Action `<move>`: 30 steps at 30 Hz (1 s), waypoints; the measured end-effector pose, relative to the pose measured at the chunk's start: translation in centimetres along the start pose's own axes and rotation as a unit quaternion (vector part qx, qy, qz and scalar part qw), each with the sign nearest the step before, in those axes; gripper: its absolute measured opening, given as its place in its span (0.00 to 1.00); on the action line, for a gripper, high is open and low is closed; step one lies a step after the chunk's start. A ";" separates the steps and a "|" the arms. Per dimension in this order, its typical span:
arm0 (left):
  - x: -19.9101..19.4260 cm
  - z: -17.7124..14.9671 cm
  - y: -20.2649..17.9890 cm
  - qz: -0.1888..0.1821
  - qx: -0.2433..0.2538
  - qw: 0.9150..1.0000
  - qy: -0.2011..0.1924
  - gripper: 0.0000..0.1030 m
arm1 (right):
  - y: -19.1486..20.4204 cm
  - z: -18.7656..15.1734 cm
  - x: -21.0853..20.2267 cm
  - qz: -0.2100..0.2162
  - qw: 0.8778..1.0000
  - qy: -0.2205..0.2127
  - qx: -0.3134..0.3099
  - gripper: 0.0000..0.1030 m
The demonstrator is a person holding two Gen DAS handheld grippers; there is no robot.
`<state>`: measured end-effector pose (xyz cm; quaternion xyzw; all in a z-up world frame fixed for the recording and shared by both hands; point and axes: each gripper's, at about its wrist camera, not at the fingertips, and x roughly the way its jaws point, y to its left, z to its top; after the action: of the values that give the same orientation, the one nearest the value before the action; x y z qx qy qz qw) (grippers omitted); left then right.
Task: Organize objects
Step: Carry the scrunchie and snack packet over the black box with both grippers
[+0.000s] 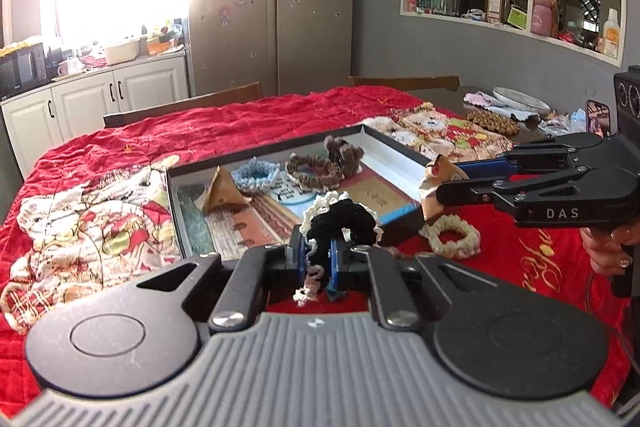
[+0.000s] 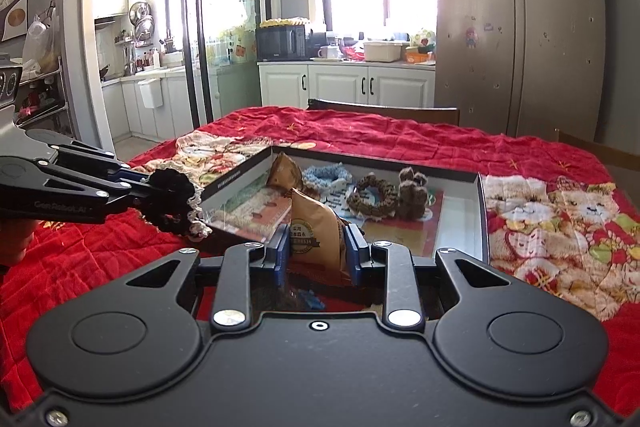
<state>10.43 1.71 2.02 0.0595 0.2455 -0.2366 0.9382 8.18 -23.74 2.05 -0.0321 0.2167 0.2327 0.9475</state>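
Note:
My left gripper point(image 1: 318, 241) is shut on a black scrunchie with a cream lace edge point(image 1: 344, 219), held just above the near rim of a shallow box point(image 1: 394, 145). My right gripper point(image 2: 318, 243) is shut on a tan pyramid-shaped packet point(image 2: 316, 227), over the box's near edge point(image 2: 482, 211). Inside the box lie another tan packet point(image 2: 285, 169), a blue scrunchie point(image 2: 326, 174), a brown scrunchie point(image 2: 372, 195) and a fuzzy brown one point(image 2: 412, 191). A cream scrunchie point(image 1: 452, 235) rests on the red cloth beside the box.
The red quilted cloth point(image 1: 248, 123) with bear prints covers the table. A plate point(image 1: 520, 99) and a beaded mat point(image 1: 492, 121) sit at the far right corner. Wooden chair backs point(image 1: 184, 107) stand behind the table. A person's hand point(image 1: 612, 253) holds the right gripper's handle.

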 end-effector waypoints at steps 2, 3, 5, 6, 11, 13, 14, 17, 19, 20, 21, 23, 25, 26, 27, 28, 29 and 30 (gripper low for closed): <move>0.2 0.5 0.1 0.003 0.000 1.000 -0.005 0.14 | 0.0 0.5 0.0 -0.001 1.000 -0.004 -0.003 0.27; 0.3 0.8 0.1 0.004 0.000 1.000 -0.008 0.14 | 0.1 0.8 0.1 -0.001 1.000 -0.006 -0.004 0.27; 0.4 1.3 0.2 0.004 -0.003 1.000 -0.015 0.14 | 0.1 1.3 0.2 -0.001 1.000 -0.011 -0.005 0.27; 0.6 1.6 0.2 0.005 -0.004 1.000 -0.017 0.14 | 0.1 1.6 0.2 -0.001 1.000 -0.013 -0.005 0.27; 1.3 2.8 0.5 0.018 -0.008 0.999 -0.025 0.14 | 0.1 2.9 0.8 -0.006 1.000 -0.024 -0.008 0.27; 1.7 3.3 0.6 0.026 -0.008 0.999 -0.029 0.14 | -0.1 3.4 1.0 -0.009 1.000 -0.028 -0.008 0.27; 1.9 3.5 0.6 0.029 -0.009 0.999 -0.030 0.14 | -0.2 3.6 1.1 -0.012 0.999 -0.031 -0.007 0.27; 2.9 4.2 1.0 0.034 -0.018 0.999 -0.031 0.14 | -0.5 4.3 1.8 -0.022 0.999 -0.034 -0.006 0.27; 3.6 4.6 1.2 0.043 -0.023 0.998 -0.028 0.14 | -0.7 4.7 2.4 -0.028 0.999 -0.034 -0.005 0.27; 4.0 4.8 1.3 0.048 -0.025 0.998 -0.027 0.14 | -0.8 5.0 2.6 -0.031 0.999 -0.035 -0.006 0.27; 4.4 4.9 1.4 0.052 -0.028 0.998 -0.025 0.14 | -0.9 5.2 2.9 -0.034 0.999 -0.035 -0.006 0.27; 5.2 5.2 1.7 0.060 -0.033 0.997 -0.021 0.14 | -1.2 5.6 3.5 -0.039 0.999 -0.035 -0.005 0.27; 6.0 5.5 1.9 0.069 -0.036 0.997 -0.018 0.14 | -1.3 6.2 4.1 -0.043 0.998 -0.036 -0.004 0.27; 6.3 5.5 1.9 0.072 -0.037 0.997 -0.017 0.14 | -1.4 6.4 4.4 -0.047 0.998 -0.037 -0.004 0.27; 6.6 5.6 1.9 0.074 -0.038 0.996 -0.016 0.14 | -1.5 6.8 4.9 -0.049 0.998 -0.037 -0.003 0.27; 6.9 5.7 2.0 0.076 -0.039 0.996 -0.016 0.14 | -1.7 6.9 5.1 -0.051 0.998 -0.038 -0.002 0.27; 7.2 5.7 2.0 0.079 -0.039 0.996 -0.015 0.14 | -1.8 7.1 5.5 -0.053 0.998 -0.037 0.000 0.27; 7.5 5.8 2.0 0.081 -0.039 0.996 -0.015 0.14 | -2.0 7.3 5.9 -0.055 0.998 -0.037 0.001 0.27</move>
<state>19.59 -0.93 3.38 0.0392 0.2351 -0.1507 0.9594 16.61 -21.81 6.04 -0.0346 0.1797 0.1812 0.9663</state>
